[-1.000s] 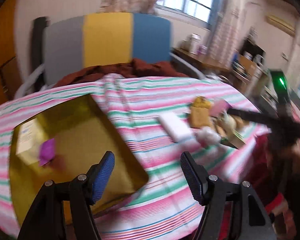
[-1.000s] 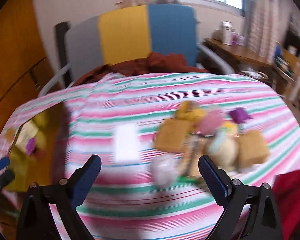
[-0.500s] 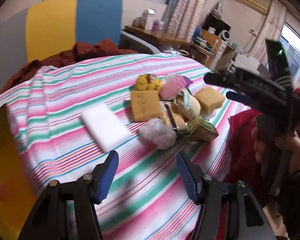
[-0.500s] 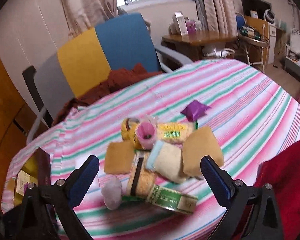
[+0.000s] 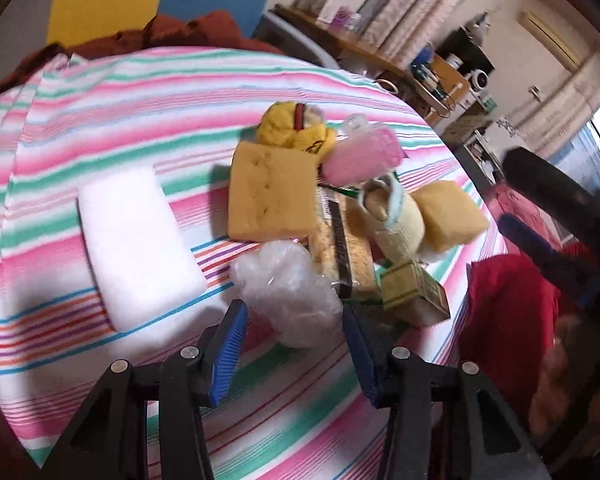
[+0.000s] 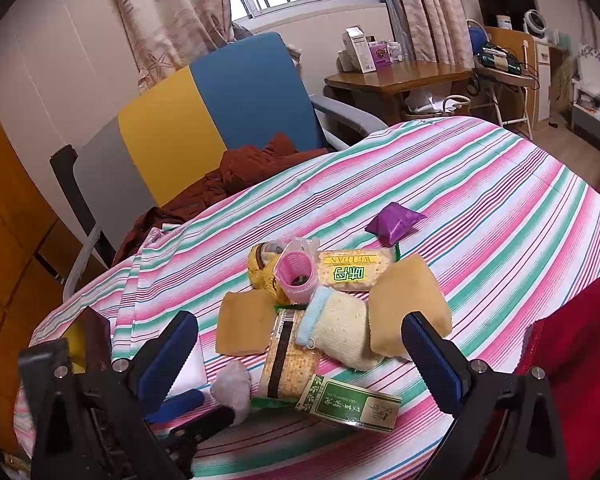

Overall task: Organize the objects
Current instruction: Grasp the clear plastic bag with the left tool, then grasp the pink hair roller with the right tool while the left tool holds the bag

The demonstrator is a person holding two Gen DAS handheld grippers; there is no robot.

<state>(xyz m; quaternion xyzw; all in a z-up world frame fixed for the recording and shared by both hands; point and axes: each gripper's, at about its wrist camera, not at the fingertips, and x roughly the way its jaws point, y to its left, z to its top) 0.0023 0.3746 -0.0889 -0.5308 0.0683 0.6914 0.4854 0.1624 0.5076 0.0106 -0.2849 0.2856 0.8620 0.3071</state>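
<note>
Left to right, left wrist view. White foam block [image 5: 136, 248] lies alone on the striped counter [image 5: 100, 92], apart from the heap. Left hand-held gripper [image 5: 292, 344]: jaws have just been closing, crumpled clear plastic bag [image 5: 288, 288] sits between them; pads look just short of it, so no clamp yet. Beyond it the heap: yellow sponge [image 5: 272, 196], cracker pack [image 5: 340, 248], pink cup [image 5: 360, 156], knitted sock [image 5: 396, 220], green box [image 5: 416, 292].

Right wrist view: gold tray [image 6: 88, 340] at the far left edge, right hand-held gripper [image 6: 300, 356] with jaws wide apart and empty above the heap, purple sachet [image 6: 394, 220] set off by itself.

Judgement: early stage; nearly everything remains unsorted.

Hidden: tray mostly cut off, contents unreadable; the left view is blurred.
</note>
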